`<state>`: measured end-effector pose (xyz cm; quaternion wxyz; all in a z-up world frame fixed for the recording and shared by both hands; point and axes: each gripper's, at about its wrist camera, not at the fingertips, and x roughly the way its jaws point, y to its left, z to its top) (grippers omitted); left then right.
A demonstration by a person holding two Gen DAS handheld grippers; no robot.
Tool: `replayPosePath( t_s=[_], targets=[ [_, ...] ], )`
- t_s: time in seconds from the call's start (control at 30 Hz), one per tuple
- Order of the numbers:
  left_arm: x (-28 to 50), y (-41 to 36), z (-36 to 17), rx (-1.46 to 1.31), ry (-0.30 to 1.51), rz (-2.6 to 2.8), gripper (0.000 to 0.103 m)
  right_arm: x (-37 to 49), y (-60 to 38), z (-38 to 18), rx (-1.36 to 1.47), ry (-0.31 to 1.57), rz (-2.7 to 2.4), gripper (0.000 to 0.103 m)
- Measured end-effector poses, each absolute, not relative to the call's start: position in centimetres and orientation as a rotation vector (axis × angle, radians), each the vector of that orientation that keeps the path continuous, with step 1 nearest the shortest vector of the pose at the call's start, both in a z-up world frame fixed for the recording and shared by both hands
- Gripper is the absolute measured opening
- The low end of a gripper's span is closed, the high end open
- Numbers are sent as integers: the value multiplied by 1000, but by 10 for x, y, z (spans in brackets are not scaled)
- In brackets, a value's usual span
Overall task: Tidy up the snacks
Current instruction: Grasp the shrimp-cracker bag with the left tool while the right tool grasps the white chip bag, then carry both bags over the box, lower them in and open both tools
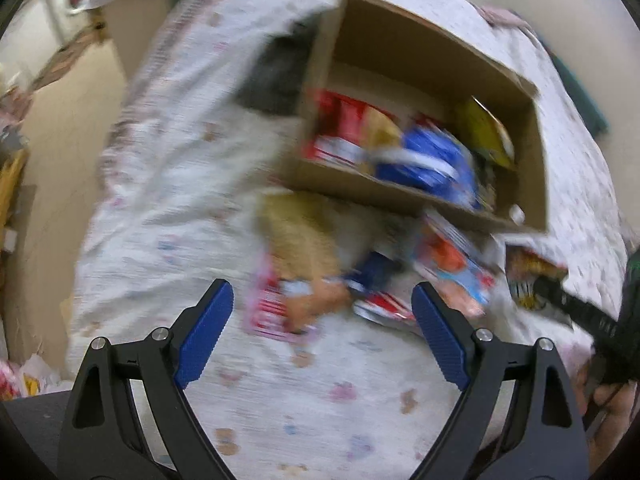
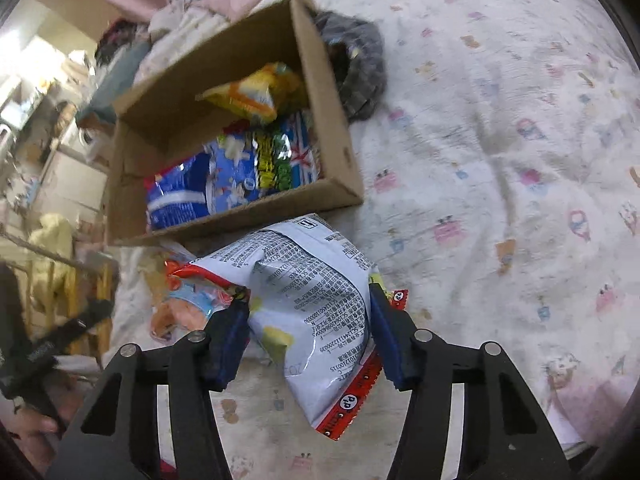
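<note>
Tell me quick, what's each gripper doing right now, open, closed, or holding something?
Left gripper: open, holding nothing, above the loose snacks on the bedsheet.
Right gripper: closed on a pale blue snack bag.

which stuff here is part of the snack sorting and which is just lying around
Part of the job:
- cardboard box with snack packs inside
- pale printed snack bag gripped by the right gripper
- loose snack packs on the bed before the open left gripper

Just lying about:
- grey garment beside the box
- patterned bedsheet
- pink blanket
</note>
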<state>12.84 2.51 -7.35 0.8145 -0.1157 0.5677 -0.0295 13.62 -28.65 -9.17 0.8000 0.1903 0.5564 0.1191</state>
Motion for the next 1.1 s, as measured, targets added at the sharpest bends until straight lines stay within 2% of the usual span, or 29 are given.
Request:
replayPosePath(
  t_s=[0.27, 0.47, 0.5, 0.53, 0.7, 1.1],
  targets=[
    [140, -59, -100, -113, 1308, -228, 89, 128, -306, -90, 459, 1174, 259, 56],
    [156, -95, -126, -10, 1362, -269, 88, 119, -320, -89, 452, 1169, 270, 56],
    [157, -98, -129, 12, 1357, -260, 79, 117, -321, -89, 451, 1171, 267, 56],
    [158, -100, -131, 31, 1353, -249, 62, 117, -323, -90, 453, 1172, 265, 56],
    [152, -106, -129, 81, 1341, -253, 49, 119, -319, -85, 455, 1157, 272, 56],
    [132, -81, -94, -4, 1290, -267, 47, 117, -302, -77, 431, 1152, 304, 56]
  ],
)
